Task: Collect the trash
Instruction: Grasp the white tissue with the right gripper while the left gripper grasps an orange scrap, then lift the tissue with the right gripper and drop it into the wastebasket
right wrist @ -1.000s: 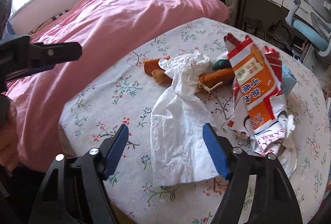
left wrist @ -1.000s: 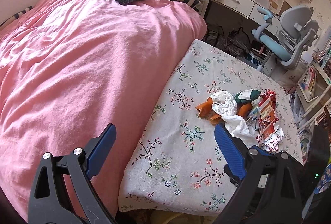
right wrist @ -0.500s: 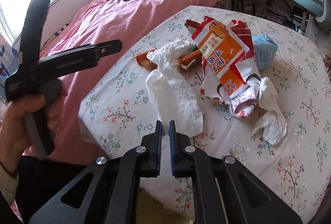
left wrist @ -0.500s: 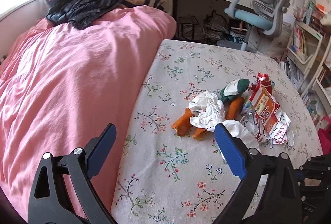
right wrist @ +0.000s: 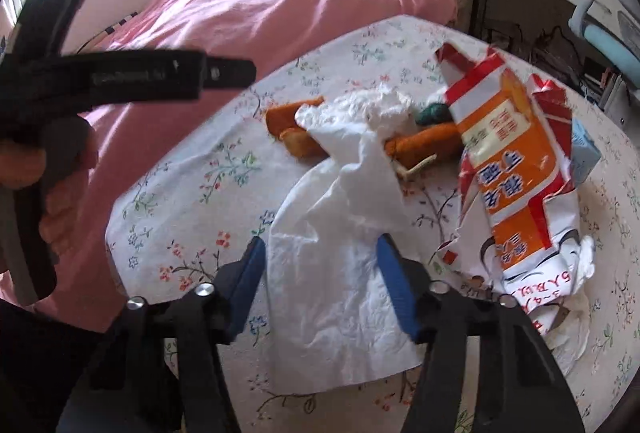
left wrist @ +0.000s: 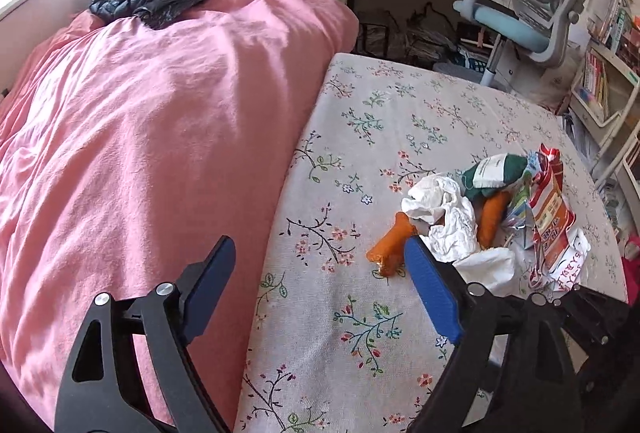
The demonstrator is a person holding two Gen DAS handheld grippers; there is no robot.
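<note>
Right gripper (right wrist: pixel 320 273): fingers apart, straddling the white tissue (right wrist: pixel 340 273) — creased, lying flat on the floral tablecloth (right wrist: pixel 180 193), far end bunched over orange peels (right wrist: pixel 288 125). Beyond the right finger, a torn red-orange wrapper (right wrist: pixel 516 169) hides a blue carton's lower part. Left gripper (left wrist: pixel 320 265): fingers apart, holding nothing — litter beyond its right fingertip.

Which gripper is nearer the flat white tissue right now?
Right. The right gripper is open with the tissue lying between its fingers. The left gripper is open over bare tablecloth, off to the tissue's left.
</note>
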